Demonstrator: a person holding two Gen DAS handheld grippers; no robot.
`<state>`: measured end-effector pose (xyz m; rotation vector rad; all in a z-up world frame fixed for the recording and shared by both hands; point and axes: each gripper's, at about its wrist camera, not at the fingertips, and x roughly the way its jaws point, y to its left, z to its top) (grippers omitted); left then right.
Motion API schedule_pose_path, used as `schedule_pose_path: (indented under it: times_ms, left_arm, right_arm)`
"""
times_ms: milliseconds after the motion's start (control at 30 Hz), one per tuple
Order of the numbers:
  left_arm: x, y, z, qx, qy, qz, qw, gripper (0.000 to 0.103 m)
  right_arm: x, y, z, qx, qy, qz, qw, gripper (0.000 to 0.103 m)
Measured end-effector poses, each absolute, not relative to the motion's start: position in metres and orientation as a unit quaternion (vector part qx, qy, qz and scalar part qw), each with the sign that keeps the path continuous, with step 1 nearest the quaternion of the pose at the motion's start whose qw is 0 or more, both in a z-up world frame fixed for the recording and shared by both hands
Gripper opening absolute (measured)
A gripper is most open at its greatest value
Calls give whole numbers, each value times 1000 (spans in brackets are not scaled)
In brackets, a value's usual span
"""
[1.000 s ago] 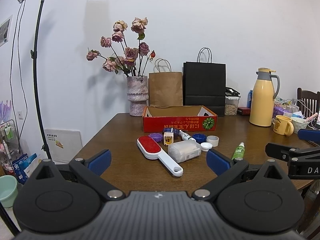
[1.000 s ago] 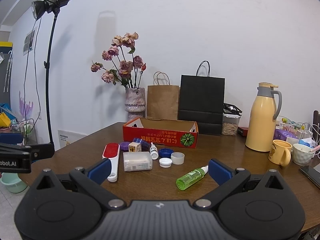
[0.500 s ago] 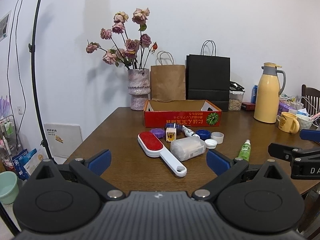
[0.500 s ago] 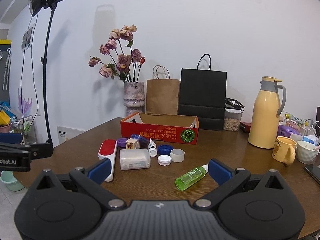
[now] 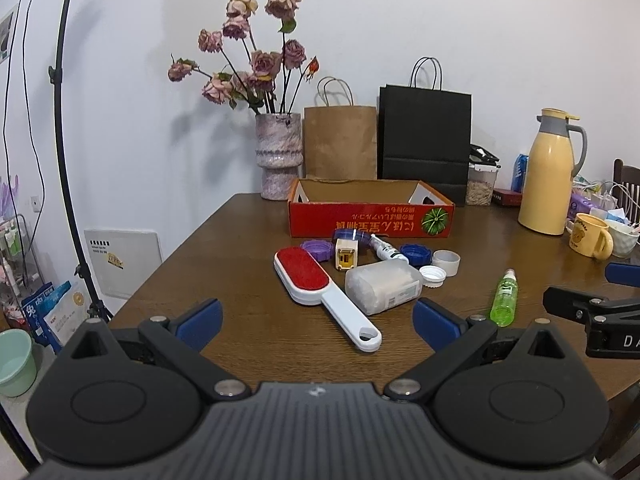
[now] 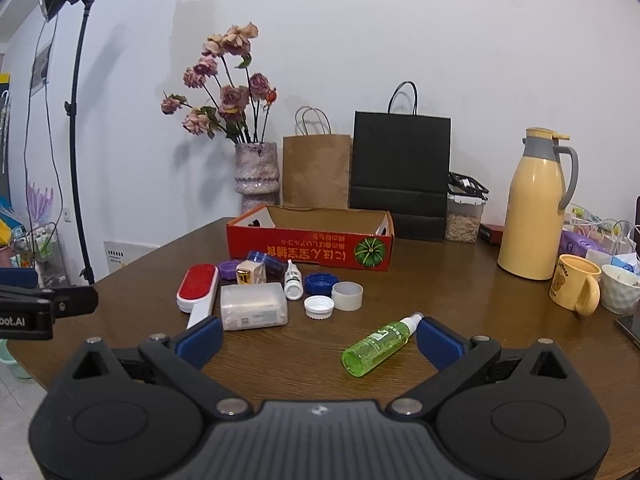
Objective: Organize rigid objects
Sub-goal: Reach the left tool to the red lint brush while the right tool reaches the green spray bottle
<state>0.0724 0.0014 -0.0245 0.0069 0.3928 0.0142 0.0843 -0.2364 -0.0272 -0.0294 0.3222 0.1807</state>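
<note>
A red cardboard box (image 5: 372, 220) (image 6: 308, 248) stands open at the middle of the brown table. In front of it lie a red-and-white lint brush (image 5: 320, 288) (image 6: 198, 292), a translucent plastic case (image 5: 382, 286) (image 6: 254, 306), a small white dropper bottle (image 6: 293, 280), a small yellow box (image 5: 345, 255), blue, purple and white caps, and a green spray bottle (image 5: 504, 298) (image 6: 378, 344). My left gripper (image 5: 318, 324) is open, low before the brush handle. My right gripper (image 6: 320, 340) is open, with the green bottle lying between its fingers' span on the table.
A vase of dried roses (image 5: 278, 156), a brown paper bag (image 5: 340, 144) and a black bag (image 5: 424, 140) stand behind the box. A yellow thermos (image 6: 534, 208), a yellow mug (image 6: 576, 290) and clutter fill the right side. A light stand (image 5: 68, 140) rises at left.
Both grippers have moved forward toward the table, so the objects appear nearer and larger. Nothing on the table has moved, and both grippers stay open.
</note>
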Motion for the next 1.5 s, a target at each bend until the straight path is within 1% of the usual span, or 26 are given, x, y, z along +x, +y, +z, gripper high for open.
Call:
schedule_pose_path:
  times_ms: [600, 1133, 1267, 1333, 1433, 1500]
  left_arm:
    - [136, 2, -34, -7, 233, 18, 972, 103]
    - [193, 10, -50, -17, 261, 41, 964, 103]
    - [205, 10, -55, -16, 268, 45, 962, 103]
    - [211, 10, -57, -16, 271, 46, 961, 103]
    - [218, 10, -59, -17, 274, 49, 960, 103]
    - [222, 10, -61, -17, 277, 51, 959, 103]
  right_arm:
    - [145, -242, -45, -13, 204, 76, 976, 103]
    - [222, -250, -71, -20, 261, 39, 964, 103]
    - [239, -253, -78, -22, 280, 31, 959, 100]
    - [246, -254, -81, -24, 288, 27, 957, 95]
    - [256, -257, -86, -25, 298, 26, 954, 94]
    - [261, -259, -89, -27, 302, 24, 952, 89]
